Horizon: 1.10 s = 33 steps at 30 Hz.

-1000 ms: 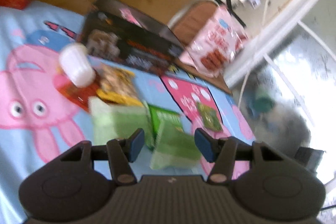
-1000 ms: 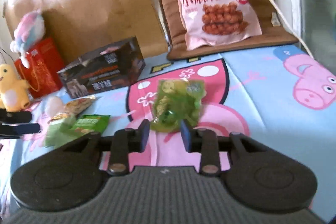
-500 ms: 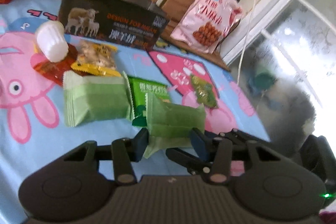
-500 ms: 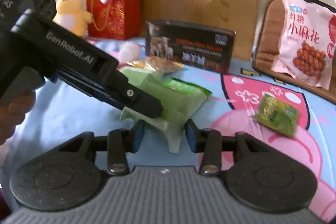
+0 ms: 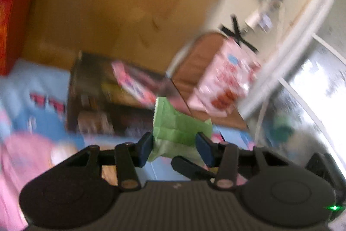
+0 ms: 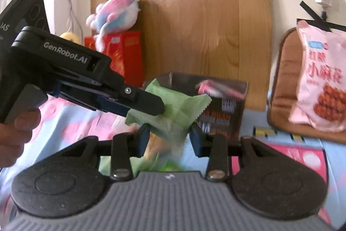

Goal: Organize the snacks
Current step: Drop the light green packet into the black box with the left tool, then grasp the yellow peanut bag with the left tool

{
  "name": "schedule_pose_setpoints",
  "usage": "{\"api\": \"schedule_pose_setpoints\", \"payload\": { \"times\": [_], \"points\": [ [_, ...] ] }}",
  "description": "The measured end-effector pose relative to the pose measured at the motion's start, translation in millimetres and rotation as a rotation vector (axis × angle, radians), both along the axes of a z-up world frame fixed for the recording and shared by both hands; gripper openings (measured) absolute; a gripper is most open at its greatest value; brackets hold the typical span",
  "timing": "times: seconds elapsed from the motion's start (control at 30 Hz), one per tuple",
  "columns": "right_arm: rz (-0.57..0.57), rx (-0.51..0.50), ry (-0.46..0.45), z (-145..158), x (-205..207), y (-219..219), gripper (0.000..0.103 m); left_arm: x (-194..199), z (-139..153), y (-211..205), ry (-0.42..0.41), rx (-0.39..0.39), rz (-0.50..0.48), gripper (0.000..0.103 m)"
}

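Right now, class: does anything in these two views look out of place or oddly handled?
Yes. One light green snack packet is crumpled and held off the bedsheet by both grippers at once: the left gripper pinches its upper part, while its lower end sits between the right gripper fingers.

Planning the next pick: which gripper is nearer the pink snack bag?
Right, by a little. The right gripper sits left of the pink snack bag; the left gripper reaches in from farther left.
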State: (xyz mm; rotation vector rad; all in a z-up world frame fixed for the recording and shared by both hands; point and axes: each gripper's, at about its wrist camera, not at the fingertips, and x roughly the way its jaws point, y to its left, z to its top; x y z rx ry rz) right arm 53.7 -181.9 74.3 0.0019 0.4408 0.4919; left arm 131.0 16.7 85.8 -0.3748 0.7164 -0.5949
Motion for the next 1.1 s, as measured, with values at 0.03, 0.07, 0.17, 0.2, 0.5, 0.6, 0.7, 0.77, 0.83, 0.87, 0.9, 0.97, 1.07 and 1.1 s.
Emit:
{"api": "schedule_pose_setpoints", "payload": {
  "times": [0.03, 0.07, 0.17, 0.2, 0.5, 0.6, 0.7, 0.77, 0.83, 0.87, 0.9, 0.97, 1.07, 1.1],
  "points": [
    [-0.001, 0.011, 0.003, 2.4, 18.5, 0.5, 0.043, 15.5, 3.5, 0.2, -0.003, 0.009, 0.022, 0.044],
    [-0.003, 0.023, 0.014, 4.9, 33.1, 1.2, 0.043, 27.3, 5.6, 0.2, -0.004, 0.017, 0.04, 0.045],
    [0.001, 0.058, 0.067, 7.5, 84.4, 4.0, 0.046, 57.6, 6.3, -0.3, -0.007, 0.058, 0.098, 0.051],
    [-0.001, 0.058, 0.078, 6.7, 96.8, 5.8, 0.047, 62.7, 5.7, 1.2, -0.005, 0.075, 0.116, 0.051],
    [-0.01, 0.179, 0.171, -6.6, 80.9, -28.4, 0.055, 16.4, -11.6, 58.9, 0.004, -0.05, 0.108, 0.054],
    [0.044, 0.18, 0.286, -24.8, 63.9, -29.0, 0.055, -3.5, -28.6, 60.2, 0.058, -0.081, 0.078, 0.054],
    [0.092, 0.16, 0.349, -38.4, 52.4, -17.1, 0.055, -11.0, -44.3, 47.2, 0.099, -0.058, 0.044, 0.055],
    [0.115, 0.131, 0.371, -41.2, 53.8, -1.9, 0.057, -10.7, -51.4, 36.9, 0.123, -0.041, 0.03, 0.055],
    [0.16, 0.126, 0.421, -44.7, 57.8, 10.8, 0.061, -10.4, -56.8, 28.8, 0.142, 0.001, 0.039, 0.057],
    [0.165, 0.114, 0.413, -44.3, 54.6, 16.6, 0.061, -10.0, -59.3, 26.3, 0.151, 0.038, 0.055, 0.057],
    [0.163, 0.081, 0.388, -43.3, 50.5, 21.5, 0.06, -8.7, -61.4, 22.5, 0.15, 0.07, 0.06, 0.057],
    [0.152, 0.052, 0.362, -43.7, 48.8, 26.0, 0.054, -6.3, -65.8, 18.2, 0.161, 0.091, 0.061, 0.057],
    [0.113, 0.054, 0.363, -44.7, 45.6, 17.9, 0.029, -5.8, -70.0, 13.5, 0.184, 0.076, 0.041, 0.045],
    [0.09, 0.054, 0.374, -44.5, 46.3, 14.1, 0.018, -7.5, -70.6, 12.1, 0.187, 0.07, 0.035, 0.044]
  ]
}}
